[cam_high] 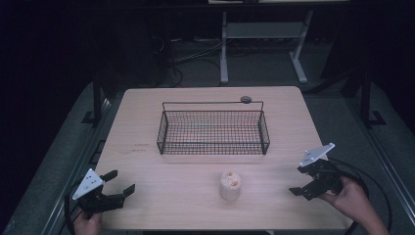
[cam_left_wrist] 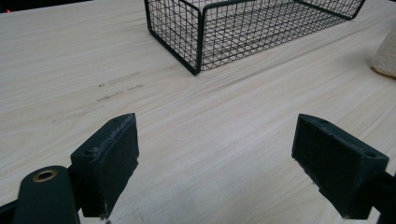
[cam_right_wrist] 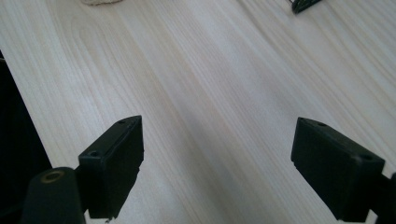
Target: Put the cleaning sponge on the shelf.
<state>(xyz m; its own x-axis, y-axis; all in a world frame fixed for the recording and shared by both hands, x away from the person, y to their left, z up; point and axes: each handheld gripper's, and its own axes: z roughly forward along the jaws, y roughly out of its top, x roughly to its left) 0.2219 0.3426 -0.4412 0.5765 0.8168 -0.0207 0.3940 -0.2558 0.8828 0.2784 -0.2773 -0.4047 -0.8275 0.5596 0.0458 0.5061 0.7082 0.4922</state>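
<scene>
A black wire basket [cam_high: 213, 131] stands in the middle of the light wooden table [cam_high: 147, 161]; its near corner [cam_left_wrist: 198, 42] shows in the left gripper view. In front of it sits a pale, cream-coloured lumpy object [cam_high: 230, 185] with two darker hollows on top; its edge [cam_left_wrist: 385, 56] appears at the far right of the left gripper view and as a sliver [cam_right_wrist: 100, 2] in the right gripper view. My left gripper [cam_high: 117, 184] rests open at the near left corner, jaws wide apart over bare wood [cam_left_wrist: 215, 158]. My right gripper [cam_high: 297, 180] is open at the near right, jaws spread [cam_right_wrist: 217, 163].
A small dark round piece [cam_high: 245, 99] sits at the basket's far rim. Beyond the table stand white frame legs [cam_high: 224, 49] and cables on a dark floor. Grey rails run along both table sides. A hand holds each gripper at the near edge.
</scene>
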